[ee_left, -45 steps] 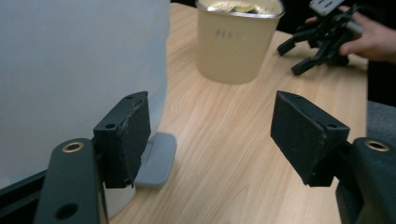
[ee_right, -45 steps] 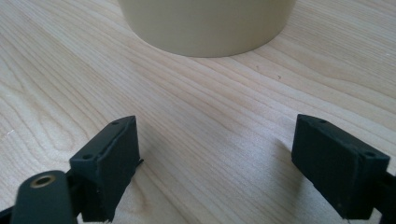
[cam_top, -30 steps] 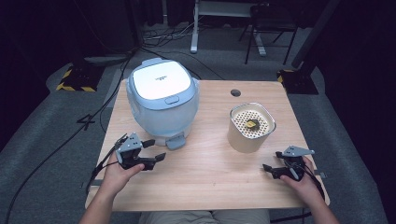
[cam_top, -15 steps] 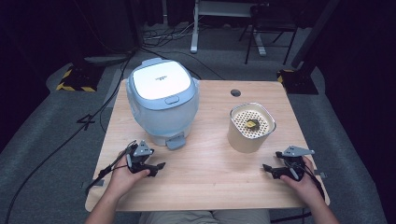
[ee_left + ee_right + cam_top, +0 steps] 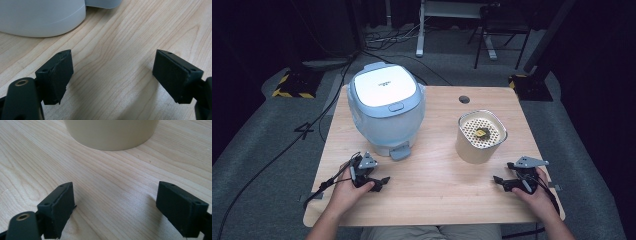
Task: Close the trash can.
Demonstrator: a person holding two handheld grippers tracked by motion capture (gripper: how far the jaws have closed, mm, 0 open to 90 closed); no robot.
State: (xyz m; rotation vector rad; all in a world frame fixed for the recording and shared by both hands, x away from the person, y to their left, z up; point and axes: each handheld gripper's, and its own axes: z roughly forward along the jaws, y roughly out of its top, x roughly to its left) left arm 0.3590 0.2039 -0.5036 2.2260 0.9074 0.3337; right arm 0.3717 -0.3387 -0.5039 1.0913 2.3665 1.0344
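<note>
The left gripper rests low on the wooden table, its jaws having just opened wide with nothing between them; the right gripper is also wide and empty. The rice cooker stands just beyond the left one (lid closed), the cream pot near the right. A careless forward reach could shove or tip either.

Small print on cooker lid, unreadable.

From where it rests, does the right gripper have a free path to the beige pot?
Probably yes: the right gripper sits open on the table, with bare wood between it and the beige pot.
</note>
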